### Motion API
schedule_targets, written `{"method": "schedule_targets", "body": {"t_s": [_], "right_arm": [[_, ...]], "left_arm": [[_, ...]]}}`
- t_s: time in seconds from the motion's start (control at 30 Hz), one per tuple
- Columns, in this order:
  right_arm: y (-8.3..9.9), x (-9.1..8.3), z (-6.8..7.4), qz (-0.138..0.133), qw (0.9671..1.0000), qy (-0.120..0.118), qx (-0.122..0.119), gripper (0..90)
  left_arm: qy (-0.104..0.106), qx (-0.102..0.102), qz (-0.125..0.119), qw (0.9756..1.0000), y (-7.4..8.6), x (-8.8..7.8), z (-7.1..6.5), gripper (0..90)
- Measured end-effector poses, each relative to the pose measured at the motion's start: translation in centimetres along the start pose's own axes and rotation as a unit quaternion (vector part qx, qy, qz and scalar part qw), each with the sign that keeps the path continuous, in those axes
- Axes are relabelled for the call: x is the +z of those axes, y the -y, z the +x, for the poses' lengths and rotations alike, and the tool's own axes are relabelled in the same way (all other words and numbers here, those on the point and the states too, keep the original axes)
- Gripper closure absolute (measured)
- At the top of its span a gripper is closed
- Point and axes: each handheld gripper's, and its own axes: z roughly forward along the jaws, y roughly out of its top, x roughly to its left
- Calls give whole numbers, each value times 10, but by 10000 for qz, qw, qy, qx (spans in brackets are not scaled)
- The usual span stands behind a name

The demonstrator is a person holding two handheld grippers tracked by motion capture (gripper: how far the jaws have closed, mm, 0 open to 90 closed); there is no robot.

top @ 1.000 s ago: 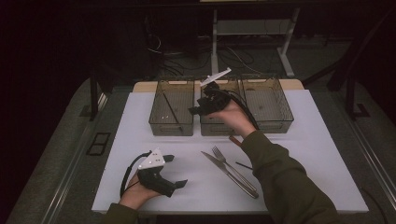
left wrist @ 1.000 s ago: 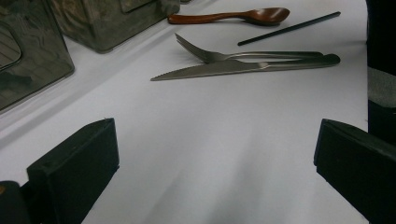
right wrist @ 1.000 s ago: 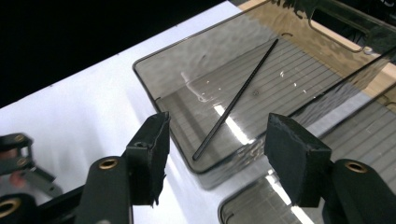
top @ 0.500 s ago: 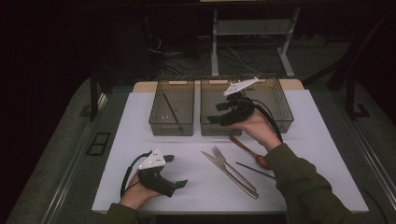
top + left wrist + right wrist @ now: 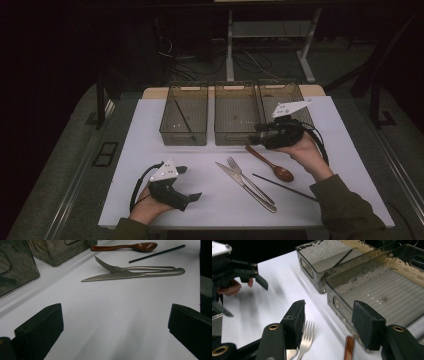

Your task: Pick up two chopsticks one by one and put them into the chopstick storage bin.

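Observation:
My right gripper (image 5: 255,135) hovers by the near wall of the middle bin (image 5: 235,138), pointing left above the wooden spoon (image 5: 272,165). Its jaws are open and have just been closing; nothing is held between them (image 5: 329,322). Beneath them lie the fork (image 5: 308,337) and the spoon handle (image 5: 349,348). My left gripper (image 5: 189,183) rests at the near left of the white table, open and empty (image 5: 115,335). Ahead of it lie the knife (image 5: 130,275), fork (image 5: 110,267), spoon (image 5: 125,247) and a black chopstick (image 5: 157,253).
Three smoked clear bins stand in a row at the back. The left bin (image 5: 183,136) holds a second black chopstick (image 5: 184,120); the right bin (image 5: 295,92) is behind my right hand. The knife (image 5: 245,186), fork (image 5: 240,170) and loose chopstick (image 5: 282,186) lie mid-table.
My right gripper has moved from above the middle bin to the right and nearer the person, now low at the bins' front. The left gripper has stayed put.

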Motion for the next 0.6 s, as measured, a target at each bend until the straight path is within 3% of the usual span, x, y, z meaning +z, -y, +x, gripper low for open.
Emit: {"method": "schedule_targets", "body": {"t_s": [0.23,0.6], "right_arm": [[18,-21,-1,38,9999,136,-20,462],[48,-41,-1,139,9998,145,51,514]], "left_arm": [[-32,-8,19,10000,0,1,1,0],[-155,-42,-3,9999,1,-5,4,0]]}}
